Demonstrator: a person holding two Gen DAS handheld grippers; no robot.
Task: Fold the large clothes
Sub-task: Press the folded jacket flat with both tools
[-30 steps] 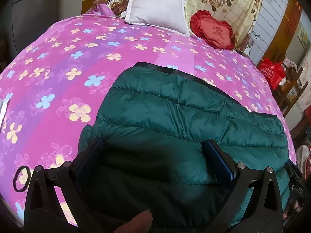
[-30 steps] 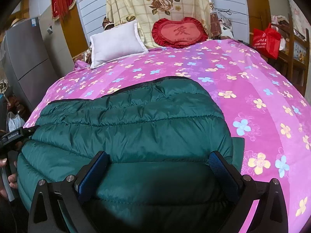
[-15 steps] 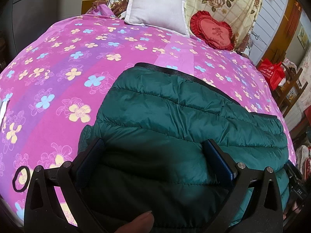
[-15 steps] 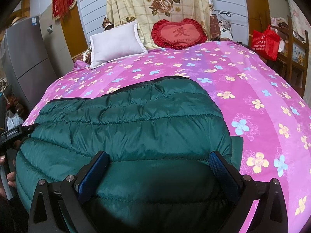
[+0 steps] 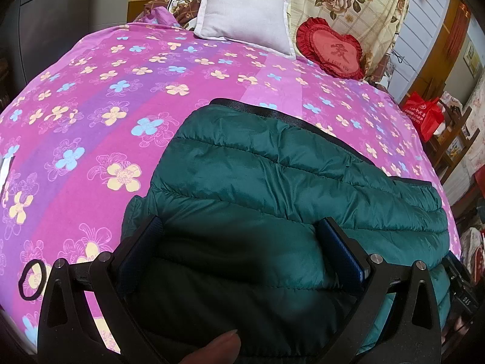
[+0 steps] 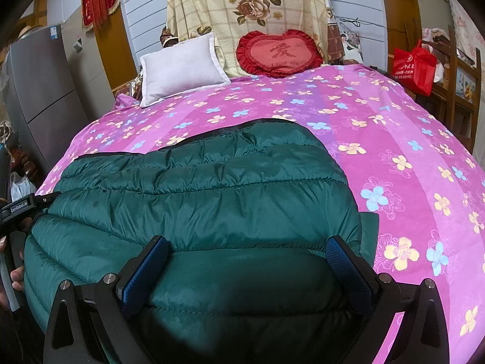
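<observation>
Bed (image 5: pixel 91 97), pink floral cotton cover. Green quilted puffer jacket (image 5: pixel 272 182), glossy, folded at the near edge, black-trimmed hem farthest. Left gripper (image 5: pixel 239 239) and right gripper (image 6: pixel 247 253): jaws spread wide over its padding.

A red heart-shaped cushion (image 6: pixel 279 51) is marked with a large Chinese character above the words "I LOVE YOU". "GenRobot.AI" is printed on the left gripper (image 6: pixel 18 210). White print on a red bag (image 6: pixel 413 66) cannot be read.
</observation>
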